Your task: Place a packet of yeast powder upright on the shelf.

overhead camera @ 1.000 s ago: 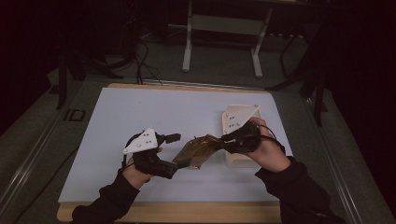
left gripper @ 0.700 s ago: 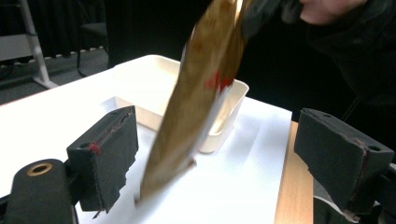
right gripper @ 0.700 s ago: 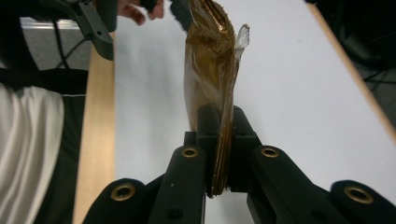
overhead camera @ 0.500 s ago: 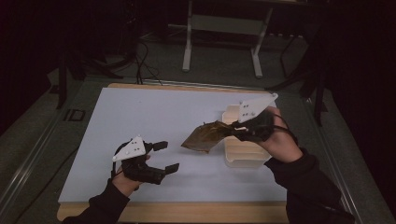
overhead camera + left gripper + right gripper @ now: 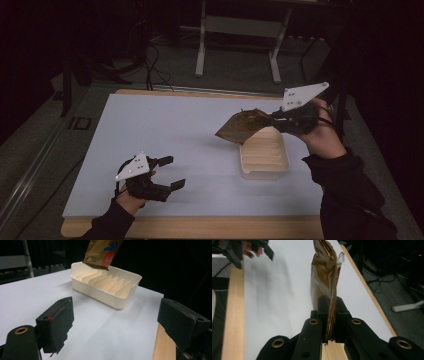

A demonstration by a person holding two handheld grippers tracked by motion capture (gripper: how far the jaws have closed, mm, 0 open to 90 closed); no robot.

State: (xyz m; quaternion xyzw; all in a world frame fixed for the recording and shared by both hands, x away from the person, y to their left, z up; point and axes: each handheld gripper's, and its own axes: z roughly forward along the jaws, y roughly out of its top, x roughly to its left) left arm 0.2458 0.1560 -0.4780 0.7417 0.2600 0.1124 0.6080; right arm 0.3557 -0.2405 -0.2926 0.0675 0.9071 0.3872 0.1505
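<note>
Snack packet (image 5: 242, 127), a crinkled gold-brown foil pouch with a red and blue mark on it, hangs in the air right of centre in the high view, lifted clear of the table and sitting just over the far end of the cream tray (image 5: 264, 154). We judge it is held there on purpose: one end is gripped and the other end droops toward the tray's ridged floor, which looks like the start of lowering or tipping it into the tray. In the left gripper view we see the packet's lower end (image 5: 101, 253) at the top centre of the frame, hovering above the tray's (image 5: 107, 293) back wall without touching the ribs below. The right gripper (image 5: 280, 119), in the upper right of the high view, has its jaws pressed together on the packet's edge; in the right gripper view the foil (image 5: 325, 280) rises straight up the middle of the frame out of the closed black jaws, pinched flat between them. The left gripper (image 5: 170, 172) rests low at the lower left of the high view, well apart from the tray, and its jaws stand spread wide with nothing between them; in its own view the two black pads frame bare white table (image 5: 105, 322). We take that hand to be waiting out of the way, leaving the packet wholly to the right one. The white table sheet (image 5: 165, 125) around the tray lies bare.
</note>
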